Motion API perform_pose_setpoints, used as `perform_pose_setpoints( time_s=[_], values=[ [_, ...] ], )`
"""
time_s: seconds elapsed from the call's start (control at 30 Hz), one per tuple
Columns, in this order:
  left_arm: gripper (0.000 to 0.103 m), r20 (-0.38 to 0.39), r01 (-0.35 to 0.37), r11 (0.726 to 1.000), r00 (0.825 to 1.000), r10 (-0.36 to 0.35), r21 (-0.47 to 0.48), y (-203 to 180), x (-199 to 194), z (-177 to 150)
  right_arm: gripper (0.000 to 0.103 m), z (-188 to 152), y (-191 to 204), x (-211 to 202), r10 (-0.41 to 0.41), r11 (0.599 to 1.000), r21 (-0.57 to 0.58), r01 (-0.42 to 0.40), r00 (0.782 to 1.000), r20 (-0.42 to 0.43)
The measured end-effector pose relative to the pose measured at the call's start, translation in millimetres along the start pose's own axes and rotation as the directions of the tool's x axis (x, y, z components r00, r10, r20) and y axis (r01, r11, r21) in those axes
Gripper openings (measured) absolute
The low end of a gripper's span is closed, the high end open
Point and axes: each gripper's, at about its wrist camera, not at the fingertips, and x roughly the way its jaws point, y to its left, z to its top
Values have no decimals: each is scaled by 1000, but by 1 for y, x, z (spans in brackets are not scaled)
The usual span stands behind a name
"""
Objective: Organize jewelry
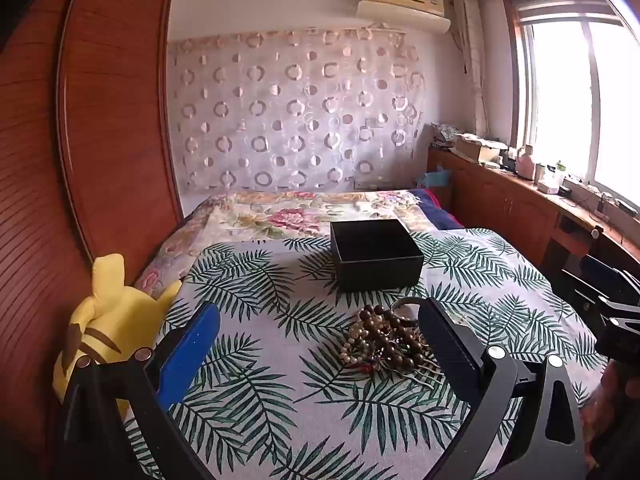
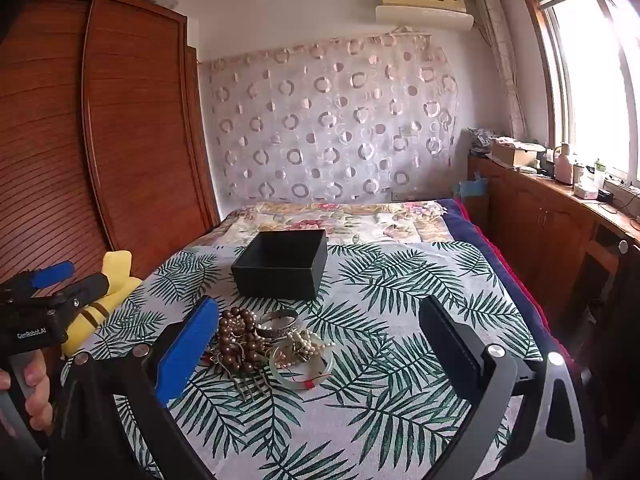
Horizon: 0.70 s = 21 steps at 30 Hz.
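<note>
Jewelry (image 2: 264, 344): tangled glossy beads, smooth bangles

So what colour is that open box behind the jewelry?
Black, inside and out; clearest in the right wrist view.

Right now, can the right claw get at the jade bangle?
Probably yes: the right claw is open, and the jade bangle lies on top at the pile's near edge, nothing over it.

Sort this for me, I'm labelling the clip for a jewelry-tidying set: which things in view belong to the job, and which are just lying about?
Belongs to the job:
- black box, open
- brown bead strand
- silver bangle
- pearl beads
- pale green bangle

Just lying about:
- yellow plush toy
- leaf-print cloth
- floral bedspread
</note>
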Motion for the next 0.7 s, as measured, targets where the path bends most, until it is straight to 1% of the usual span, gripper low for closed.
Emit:
perform_pose_setpoints(
  time_s=[0.7],
  values=[
    [96, 2, 1, 1000, 1000, -1, 0, 0, 0, 0, 101, 1, 0, -1, 2, 1000, 4, -2, 1000, 3]
  ],
)
